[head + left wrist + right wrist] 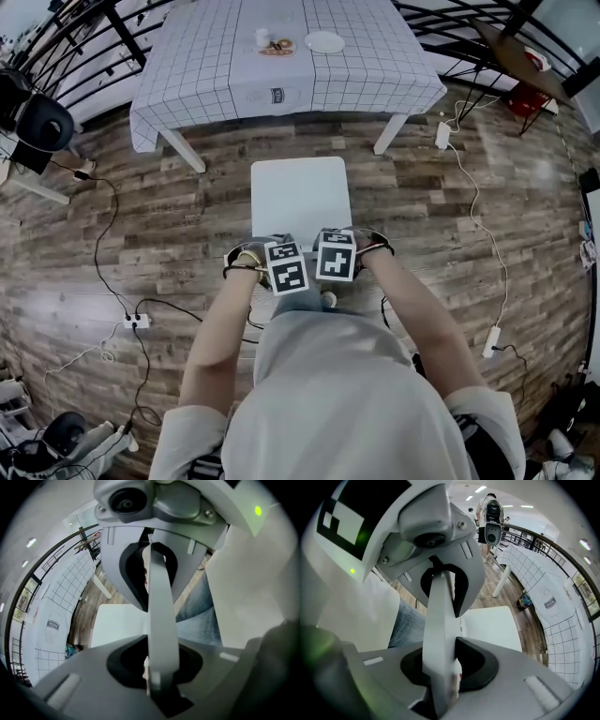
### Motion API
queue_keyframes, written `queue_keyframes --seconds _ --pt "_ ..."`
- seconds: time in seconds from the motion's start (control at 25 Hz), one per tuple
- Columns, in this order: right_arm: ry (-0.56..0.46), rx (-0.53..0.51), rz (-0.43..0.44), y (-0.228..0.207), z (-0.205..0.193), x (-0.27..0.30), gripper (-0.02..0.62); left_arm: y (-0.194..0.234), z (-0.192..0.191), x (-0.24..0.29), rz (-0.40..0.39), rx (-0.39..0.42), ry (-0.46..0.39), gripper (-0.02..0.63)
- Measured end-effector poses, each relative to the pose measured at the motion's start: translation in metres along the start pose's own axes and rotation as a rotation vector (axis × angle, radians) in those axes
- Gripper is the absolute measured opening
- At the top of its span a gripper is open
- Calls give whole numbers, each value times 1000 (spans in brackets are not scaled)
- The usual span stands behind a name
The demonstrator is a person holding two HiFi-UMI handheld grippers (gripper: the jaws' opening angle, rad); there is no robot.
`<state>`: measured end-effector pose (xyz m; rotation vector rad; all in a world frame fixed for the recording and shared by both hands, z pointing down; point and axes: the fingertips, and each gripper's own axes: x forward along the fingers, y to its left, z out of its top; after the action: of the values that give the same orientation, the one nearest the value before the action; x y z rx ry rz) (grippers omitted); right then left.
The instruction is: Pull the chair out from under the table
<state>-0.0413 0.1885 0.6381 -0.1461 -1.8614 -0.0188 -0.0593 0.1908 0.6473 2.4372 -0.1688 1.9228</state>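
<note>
Chair (300, 199) stands clear of the table (281, 56). Its white seat is wholly on the person's side of the table's near edge, with a strip of wood floor (450, 216) showing between seat and tablecloth. The seat sits roughly opposite the middle of that edge, and the back faces away from the table, toward the person.

Person stands behind the chair, on the far side of it from the table. Both forearms are bare and reach forward from the body, elbows out to the sides, wrists drawn in toward each other. Left hand (246, 261) and right hand (370, 246) are level with one another, each about as far from the table as the other.

Left gripper (284, 269) and right gripper (336, 257) sit side by side over the chair back, marker cubes almost touching. Both point steeply down.

Left gripper view: a pale band, the top of the chair back (161, 611), runs straight through the gap, with both jaws pressed against it. The seat shows beyond, on the table side.

Right gripper view: same picture. The jaws are clamped on the chair back (440, 620), and the seat lies between them and the table's checked cloth.

On the table, well away from the chair: a white plate (324, 41) near the far edge.
</note>
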Motion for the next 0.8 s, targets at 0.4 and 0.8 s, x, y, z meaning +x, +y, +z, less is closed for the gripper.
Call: queue_keyframes --seconds 0.4,0.8 --pt "-16 -1 -27 0 1 -1 78 -1 0 0 -11 -17 -2 78" --pt "-33 -25 -56 -1 3 -7 80 6 3 -6 53 -17 -31 117"
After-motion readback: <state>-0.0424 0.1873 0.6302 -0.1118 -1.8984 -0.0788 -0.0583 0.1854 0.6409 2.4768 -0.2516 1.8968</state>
